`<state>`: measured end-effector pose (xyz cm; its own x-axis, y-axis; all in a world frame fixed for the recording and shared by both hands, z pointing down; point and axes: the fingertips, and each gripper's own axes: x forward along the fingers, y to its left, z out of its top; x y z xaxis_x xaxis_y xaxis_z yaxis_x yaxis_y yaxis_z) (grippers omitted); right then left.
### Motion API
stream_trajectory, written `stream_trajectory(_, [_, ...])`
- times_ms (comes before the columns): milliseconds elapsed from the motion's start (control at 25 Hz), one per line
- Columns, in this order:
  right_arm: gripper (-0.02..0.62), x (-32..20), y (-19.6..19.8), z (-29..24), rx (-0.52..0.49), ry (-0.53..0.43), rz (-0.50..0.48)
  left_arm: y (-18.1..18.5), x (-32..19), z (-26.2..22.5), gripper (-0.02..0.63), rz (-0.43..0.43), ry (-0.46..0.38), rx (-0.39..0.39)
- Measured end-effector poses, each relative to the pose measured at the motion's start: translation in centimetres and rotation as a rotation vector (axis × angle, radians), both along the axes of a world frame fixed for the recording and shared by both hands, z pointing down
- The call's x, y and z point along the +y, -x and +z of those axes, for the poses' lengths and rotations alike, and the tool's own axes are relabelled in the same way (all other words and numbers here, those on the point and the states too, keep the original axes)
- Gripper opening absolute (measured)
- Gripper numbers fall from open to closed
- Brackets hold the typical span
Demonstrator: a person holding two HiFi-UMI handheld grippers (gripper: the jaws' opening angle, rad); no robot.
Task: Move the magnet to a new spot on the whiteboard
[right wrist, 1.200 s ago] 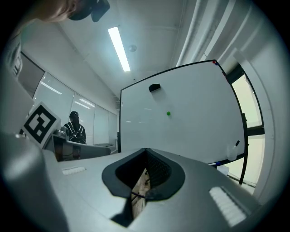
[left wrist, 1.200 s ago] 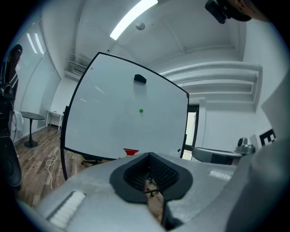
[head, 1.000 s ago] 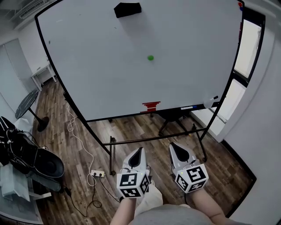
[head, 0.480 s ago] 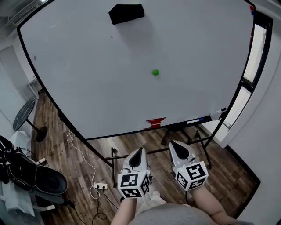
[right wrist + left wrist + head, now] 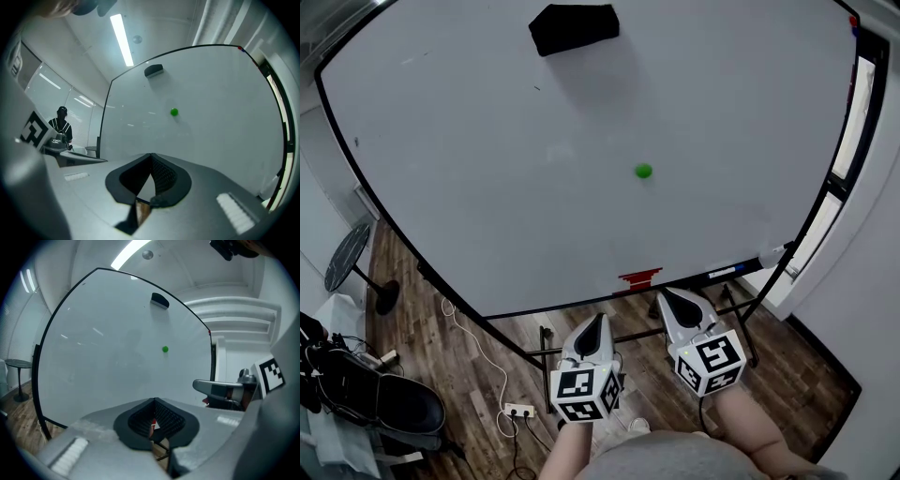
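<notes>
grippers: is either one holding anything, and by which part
Nothing is held. The left gripper and right gripper are both shut and empty; the green magnet sits on the whiteboard, untouched.

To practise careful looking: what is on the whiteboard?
On the whiteboard sit a green magnet and, near its top edge, a black eraser. The board surface beneath the eraser is covered.

the room is bright and evenly lit. a ceiling light strip glows above and ahead of the right gripper. a second strip glows above the left gripper. ahead of both, faint glare streaks cross the whiteboard, and the black eraser casts a soft shadow. both gripper views bend strongly, with dark corners and soft near gripper bodies.
</notes>
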<state>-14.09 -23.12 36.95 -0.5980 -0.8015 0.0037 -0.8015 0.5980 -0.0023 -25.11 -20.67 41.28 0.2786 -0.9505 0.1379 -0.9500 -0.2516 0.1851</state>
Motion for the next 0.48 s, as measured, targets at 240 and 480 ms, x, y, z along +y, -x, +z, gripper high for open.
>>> stream_trajectory(240, [-0.002, -4.2, 0.8, -2.7, 0.049, -0.047, 0.027, 0.8, -2.3, 0.3, 0.005, 0.011, 0.007, 0.011])
stream_trajectory(480, [-0.002, -8.3, 0.6, -7.0, 0.073, -0.126, 0.102, 1.1, -3.8, 0.6, 0.005, 0.037, 0.009, 0.013])
